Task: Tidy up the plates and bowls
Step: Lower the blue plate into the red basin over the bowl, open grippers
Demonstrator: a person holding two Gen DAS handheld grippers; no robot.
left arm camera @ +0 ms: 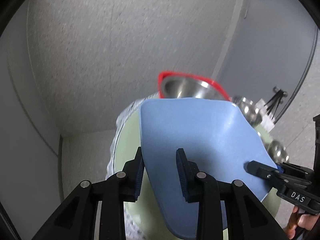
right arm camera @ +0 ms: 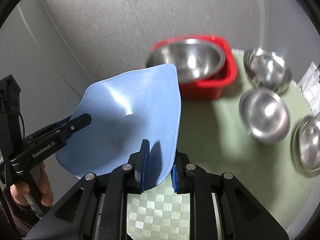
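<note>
A blue square plate (left arm camera: 200, 140) is held tilted in the air above the green mat, gripped on two edges. My left gripper (left arm camera: 160, 172) is shut on its near edge, and the plate (right arm camera: 136, 116) also shows in the right wrist view, where my right gripper (right arm camera: 160, 166) is shut on another edge. Each gripper shows in the other's view: the right gripper (left arm camera: 260, 169) and the left gripper (right arm camera: 80, 123). A large steel bowl (right arm camera: 190, 60) sits in a red tub (right arm camera: 220, 86) behind the plate.
Three smaller steel bowls stand on the green mat (right arm camera: 210, 130) at the right: one at the back (right arm camera: 268, 70), one in the middle (right arm camera: 264, 116), one at the frame edge (right arm camera: 308, 146). A grey wall rises close behind. A checked placemat (right arm camera: 158, 210) lies below my right gripper.
</note>
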